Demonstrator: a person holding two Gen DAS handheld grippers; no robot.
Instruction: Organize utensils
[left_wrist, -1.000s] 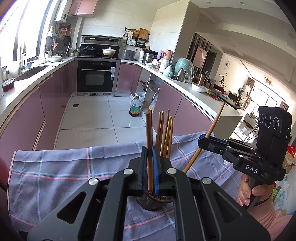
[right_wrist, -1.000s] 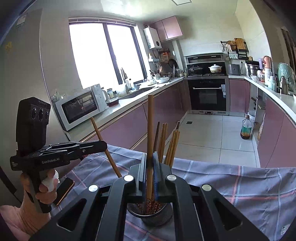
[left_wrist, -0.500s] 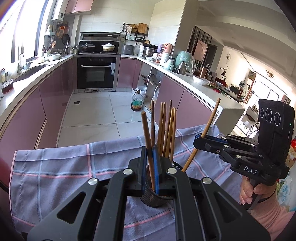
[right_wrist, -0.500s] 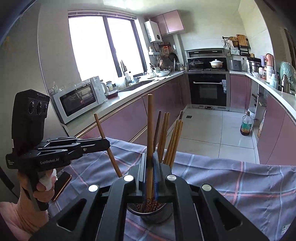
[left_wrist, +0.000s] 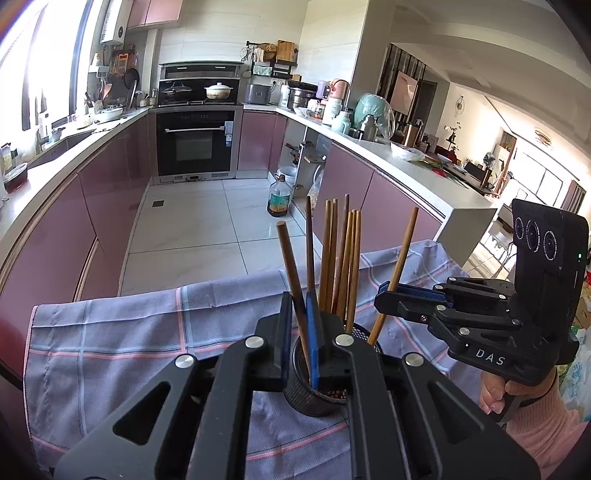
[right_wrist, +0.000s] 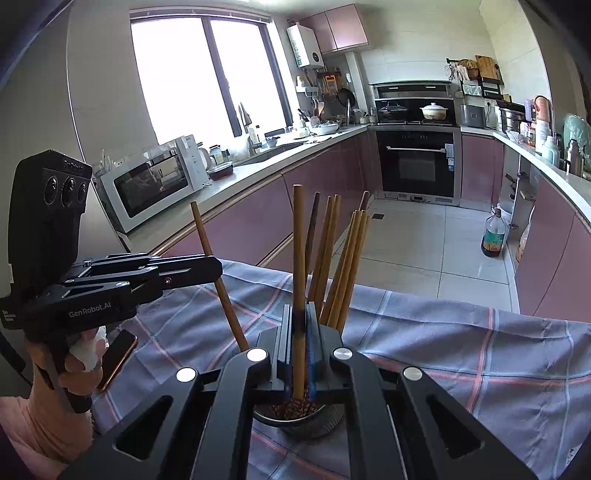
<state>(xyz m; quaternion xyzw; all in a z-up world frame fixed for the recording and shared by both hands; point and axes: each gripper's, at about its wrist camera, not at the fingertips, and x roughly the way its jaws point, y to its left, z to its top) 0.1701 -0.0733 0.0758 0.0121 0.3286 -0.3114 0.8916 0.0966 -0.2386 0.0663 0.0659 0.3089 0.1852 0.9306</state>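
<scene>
On the checked cloth (left_wrist: 110, 339) in the left wrist view stands a dark mesh holder (left_wrist: 310, 395), with a bundle of wooden chopsticks (left_wrist: 341, 258) standing upright in it. The left gripper (left_wrist: 298, 314) is almost closed, its blue pads pinching one dark chopstick (left_wrist: 290, 266) that tilts left, its lower end inside the holder. To the right, the right gripper (left_wrist: 391, 291) is clamped on a lighter chopstick (left_wrist: 400, 254) that slants down into the holder's right side.

In the right wrist view the same holder (right_wrist: 295, 413) sits on the cloth (right_wrist: 461, 350), reddish grains showing in its bottom and the bundle (right_wrist: 332, 258) leaning right. The right gripper (right_wrist: 300, 332) is pinched tight on an upright chopstick (right_wrist: 298, 240) whose foot is in the holder. At left, the left gripper (right_wrist: 210, 267) nips a slanted chopstick (right_wrist: 207, 247); whether its lower end is in the holder is hidden behind the right gripper.
</scene>
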